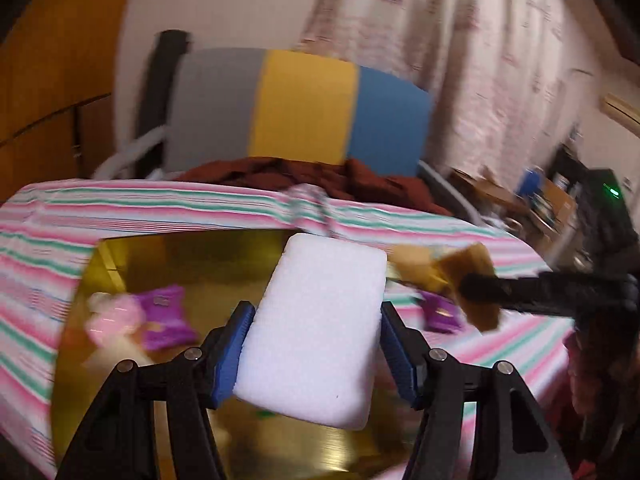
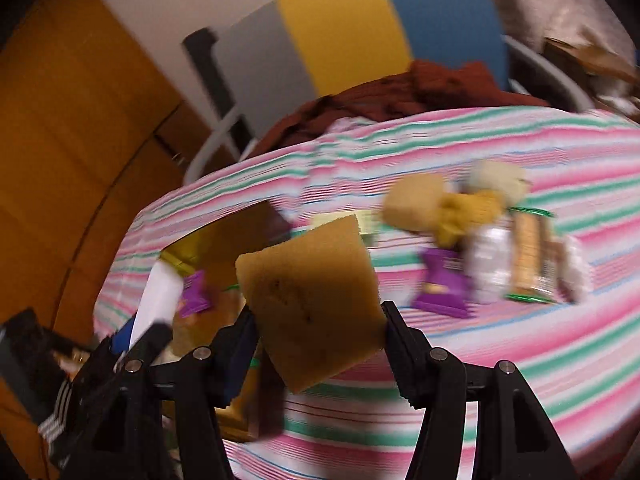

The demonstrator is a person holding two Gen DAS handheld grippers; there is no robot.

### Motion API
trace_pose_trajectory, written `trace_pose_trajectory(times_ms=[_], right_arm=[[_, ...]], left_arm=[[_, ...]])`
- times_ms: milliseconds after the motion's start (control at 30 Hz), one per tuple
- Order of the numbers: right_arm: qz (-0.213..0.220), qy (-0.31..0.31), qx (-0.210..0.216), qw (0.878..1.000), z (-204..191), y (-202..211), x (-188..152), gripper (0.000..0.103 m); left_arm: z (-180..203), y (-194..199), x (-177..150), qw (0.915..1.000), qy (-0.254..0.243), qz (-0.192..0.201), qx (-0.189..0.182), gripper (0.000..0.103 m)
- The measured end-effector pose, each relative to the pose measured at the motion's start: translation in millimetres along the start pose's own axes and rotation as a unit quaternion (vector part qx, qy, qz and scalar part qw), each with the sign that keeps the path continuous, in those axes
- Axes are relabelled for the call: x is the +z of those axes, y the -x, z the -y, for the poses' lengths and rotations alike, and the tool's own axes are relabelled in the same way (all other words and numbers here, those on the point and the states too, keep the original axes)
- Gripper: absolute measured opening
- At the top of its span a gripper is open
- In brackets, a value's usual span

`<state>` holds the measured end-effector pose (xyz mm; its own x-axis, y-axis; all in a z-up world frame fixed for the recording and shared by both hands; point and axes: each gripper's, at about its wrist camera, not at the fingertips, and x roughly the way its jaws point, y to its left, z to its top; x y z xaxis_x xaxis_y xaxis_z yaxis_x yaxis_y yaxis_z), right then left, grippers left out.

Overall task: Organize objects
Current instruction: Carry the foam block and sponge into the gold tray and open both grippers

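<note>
In the left wrist view, a gold box (image 1: pixel 120 272) sits on the striped cloth (image 1: pixel 48 216) that covers the bench. Inside it, at the left, lie a pink item (image 1: pixel 110 318) and a purple packet (image 1: pixel 164 316), both blurred. The left gripper (image 1: pixel 316 354) has its fingers (image 1: pixel 232 356) closed on the long sides of a white sponge (image 1: pixel 320 332), which is held above the box. To the right, the right gripper (image 1: pixel 480 290) comes in from the edge with a brown sponge (image 1: pixel 476 280) clamped in it, over another purple packet (image 1: pixel 440 314) on the cloth.

In the right wrist view, the white sponge (image 2: pixel 158 300) shows at the left over the box (image 2: pixel 228 240). The right gripper (image 2: pixel 320 332) holds the brown sponge (image 2: pixel 312 300) tilted between its fingers (image 2: pixel 404 352), above the cloth (image 2: pixel 520 344). Further right on the cloth lies a cluster: a purple packet (image 2: pixel 440 284), yellowish items (image 2: pixel 452 200) too blurred to name, a white item (image 2: pixel 488 264) and a biscuit pack (image 2: pixel 532 256).
</note>
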<state>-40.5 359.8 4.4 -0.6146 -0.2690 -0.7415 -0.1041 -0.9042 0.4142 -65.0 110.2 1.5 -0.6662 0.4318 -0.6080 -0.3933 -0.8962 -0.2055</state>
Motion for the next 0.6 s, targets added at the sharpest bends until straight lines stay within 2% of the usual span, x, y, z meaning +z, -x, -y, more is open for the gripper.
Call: trace_pose_trajectory(times_ms=[167, 200, 233, 267, 300, 467, 600], right_arm=[[-0.010, 0.024, 0.033, 0.999, -50, -31, 16, 0.065], [-0.008, 0.025, 0.041, 0.999, -57, -36, 20, 0.073], [-0.007, 0.022, 0.048, 0.999, -63, -42, 24, 0.087], [-0.005, 0.018, 0.053, 0.998, -69, -47, 27, 0.093], [-0.002, 0.018, 0.055, 0.998, -74, -52, 30, 0.096], [-0.014, 0.030, 0.055, 0.998, -88, -63, 25, 0.096], [-0.025, 0.044, 0.038, 0.998, -87, -62, 8, 0.098]], left_arm=[[-41, -12, 10, 0.9984, 0.044, -0.017, 0.030, 0.068], [-49, -14, 9, 0.9974, 0.059, -0.023, 0.033, 0.069], [-54, -13, 8, 0.9967, 0.069, -0.026, 0.034, 0.073], [-59, -14, 6, 0.9959, 0.078, -0.030, 0.035, 0.080], [-64, -14, 3, 0.9950, 0.085, -0.034, 0.038, 0.081], [-80, -11, -11, 0.9932, 0.093, -0.041, 0.057, 0.081], [-81, -3, -22, 0.9926, 0.086, -0.048, 0.071, 0.081]])
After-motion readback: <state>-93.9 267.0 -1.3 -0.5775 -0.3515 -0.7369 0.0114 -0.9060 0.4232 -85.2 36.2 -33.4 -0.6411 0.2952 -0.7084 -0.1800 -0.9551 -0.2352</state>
